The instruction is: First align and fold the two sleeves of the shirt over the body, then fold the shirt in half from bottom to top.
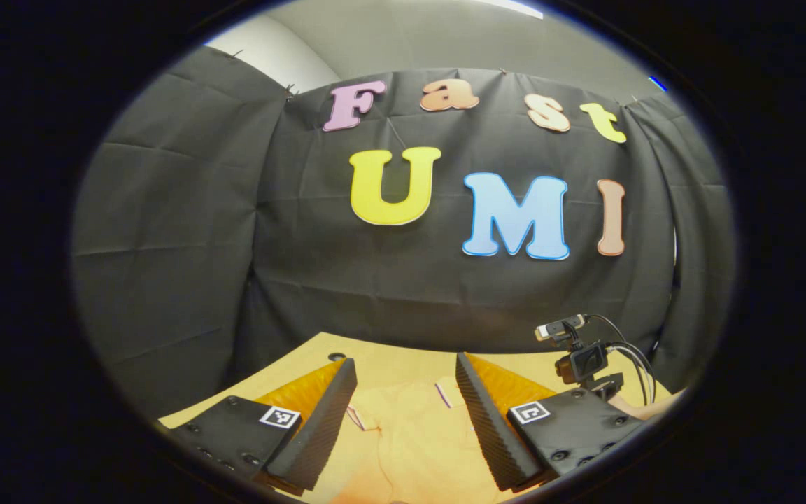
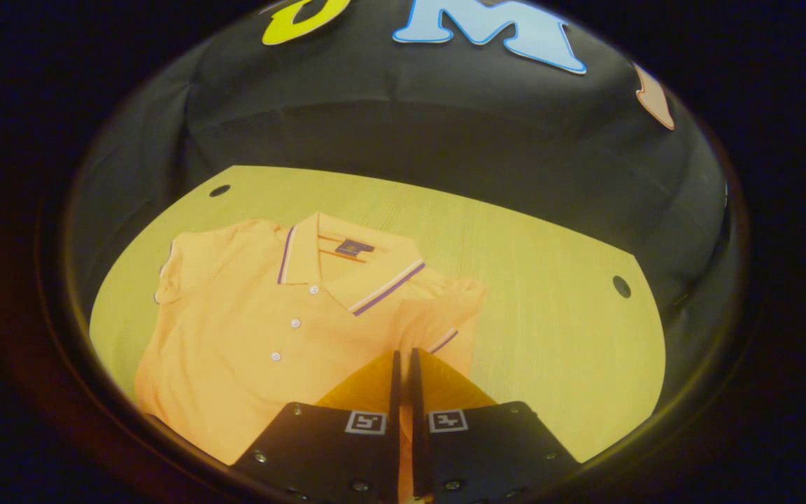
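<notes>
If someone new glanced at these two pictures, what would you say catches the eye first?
Most striking is the orange short-sleeved polo shirt with purple-striped collar, lying face up on the pale wooden table, its buttons done up. In the right gripper view, the right gripper is nearly closed, with a strip of orange fabric between its fingers beside the near sleeve. In the left gripper view, the left gripper is open above the shirt.

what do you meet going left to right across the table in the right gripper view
Shirt's sleeve → collar → other sleeve, with the right gripper closed just below it → bare table → hole near the table's edge.
</notes>
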Demonstrator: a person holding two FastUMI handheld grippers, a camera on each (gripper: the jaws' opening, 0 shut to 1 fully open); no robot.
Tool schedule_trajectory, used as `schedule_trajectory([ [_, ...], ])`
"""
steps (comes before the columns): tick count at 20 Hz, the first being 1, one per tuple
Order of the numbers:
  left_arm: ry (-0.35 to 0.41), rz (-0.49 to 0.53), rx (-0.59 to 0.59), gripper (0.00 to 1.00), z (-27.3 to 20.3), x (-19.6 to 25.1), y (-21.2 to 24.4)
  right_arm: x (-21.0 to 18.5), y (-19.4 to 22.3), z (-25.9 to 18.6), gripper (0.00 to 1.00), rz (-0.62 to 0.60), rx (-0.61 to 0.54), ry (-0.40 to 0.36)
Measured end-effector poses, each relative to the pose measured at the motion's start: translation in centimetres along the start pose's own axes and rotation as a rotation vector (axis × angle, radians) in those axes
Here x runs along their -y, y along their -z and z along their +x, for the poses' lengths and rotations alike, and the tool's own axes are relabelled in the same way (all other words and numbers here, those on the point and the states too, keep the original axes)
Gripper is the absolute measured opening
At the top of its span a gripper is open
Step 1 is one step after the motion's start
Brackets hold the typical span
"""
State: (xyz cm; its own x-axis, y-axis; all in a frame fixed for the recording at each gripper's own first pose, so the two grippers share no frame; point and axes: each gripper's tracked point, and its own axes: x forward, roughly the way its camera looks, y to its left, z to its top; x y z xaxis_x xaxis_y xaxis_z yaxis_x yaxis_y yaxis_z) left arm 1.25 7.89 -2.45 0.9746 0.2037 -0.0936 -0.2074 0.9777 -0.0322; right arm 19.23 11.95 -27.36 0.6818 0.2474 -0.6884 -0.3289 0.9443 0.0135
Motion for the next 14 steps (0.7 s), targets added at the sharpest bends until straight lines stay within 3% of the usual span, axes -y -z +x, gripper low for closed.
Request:
schedule_trajectory([
  [5, 0.026, -0.008, -0.002, 0.95, 0.5, -1.1, 0.2, -0.3, -0.4, -0.7, 0.11, 0.018, 0.014, 0.014],
  [6, 0.034, -0.008, -0.001, 0.95, 0.6, -1.2, 0.1, -0.4, -0.5, -0.9, 0.2, 0.021, 0.017, 0.016],
  [7, 0.041, -0.007, 0.0, 0.95, 0.8, -1.4, 0.0, -0.5, -0.6, -1.2, 0.21, 0.024, 0.022, 0.017],
  [11, 0.071, -0.002, -0.001, 0.95, 1.5, -1.8, 0.3, -1.2, -0.9, -3.1, 0.5, 0.028, 0.053, 0.014],
  [13, 0.092, -0.007, -0.003, 0.95, 2.1, -1.9, 0.7, -1.6, -1.2, -4.5, 0.69, 0.036, 0.079, 0.015],
  [14, 0.102, -0.011, -0.005, 0.95, 2.5, -2.0, 0.9, -1.9, -1.5, -5.5, 0.88, 0.045, 0.099, 0.014],
])
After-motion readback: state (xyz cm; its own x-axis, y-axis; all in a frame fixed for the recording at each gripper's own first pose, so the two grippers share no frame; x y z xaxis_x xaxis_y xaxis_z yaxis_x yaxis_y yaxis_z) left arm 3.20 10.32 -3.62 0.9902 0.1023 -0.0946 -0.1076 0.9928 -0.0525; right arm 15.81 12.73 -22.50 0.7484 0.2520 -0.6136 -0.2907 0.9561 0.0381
